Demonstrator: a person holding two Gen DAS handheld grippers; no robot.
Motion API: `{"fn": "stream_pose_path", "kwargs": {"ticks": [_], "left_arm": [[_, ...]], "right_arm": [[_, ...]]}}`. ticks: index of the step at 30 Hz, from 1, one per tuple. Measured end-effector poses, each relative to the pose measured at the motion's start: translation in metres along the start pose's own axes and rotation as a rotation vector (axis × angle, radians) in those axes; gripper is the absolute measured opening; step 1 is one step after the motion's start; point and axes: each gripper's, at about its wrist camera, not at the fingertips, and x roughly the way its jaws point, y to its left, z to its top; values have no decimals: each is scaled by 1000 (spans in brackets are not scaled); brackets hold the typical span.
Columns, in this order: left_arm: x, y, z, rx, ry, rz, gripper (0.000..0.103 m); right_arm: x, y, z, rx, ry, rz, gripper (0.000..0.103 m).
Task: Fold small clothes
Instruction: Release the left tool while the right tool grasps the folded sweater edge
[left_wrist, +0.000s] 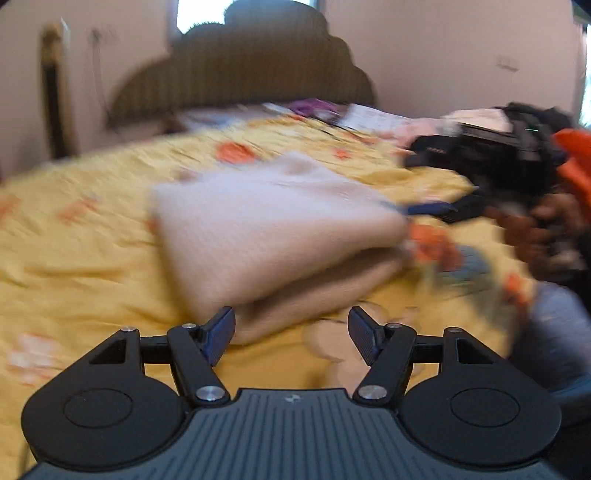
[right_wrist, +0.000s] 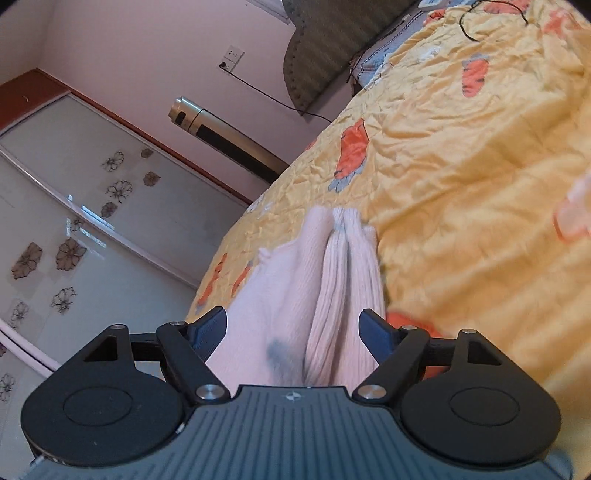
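A pale pink ribbed knit garment (left_wrist: 266, 236), folded into thick layers, lies on the yellow bedspread (left_wrist: 74, 258). My left gripper (left_wrist: 291, 334) is open at its near corner; the cloth reaches in beside the left finger (left_wrist: 221, 332) and stays clear of the other. In the right wrist view the same garment (right_wrist: 325, 280) runs forward in long folds between the wide-apart jaws of my right gripper (right_wrist: 293, 330), which is open and not pinching it. A grey smudge (right_wrist: 275, 350) marks the cloth. In the blurred left wrist view, the right gripper (left_wrist: 432, 208) is at the garment's far right edge.
The bedspread (right_wrist: 461, 166) has orange carrot prints. A dark padded headboard (left_wrist: 243, 74) stands behind, with papers and clothes (left_wrist: 369, 118) piled near it. A person's hand (left_wrist: 535, 225) is at the right. A silver tower appliance (right_wrist: 225, 136) and glass wardrobe doors (right_wrist: 74, 221) stand beside the bed.
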Motion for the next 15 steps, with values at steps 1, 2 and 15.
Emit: {"fn": "stream_pose_path", "kwargs": {"ticks": [1, 2, 15], "left_arm": [[-4, 3, -1, 7, -21, 30, 67], [-4, 9, -3, 1, -35, 54, 67], [55, 6, -1, 53, -71, 264, 45]], "right_arm": [[-9, 2, -15, 14, 3, 17, 77], [-16, 3, -29, 32, 4, 38, 77], [20, 4, -65, 223, 6, 42, 54]]}}
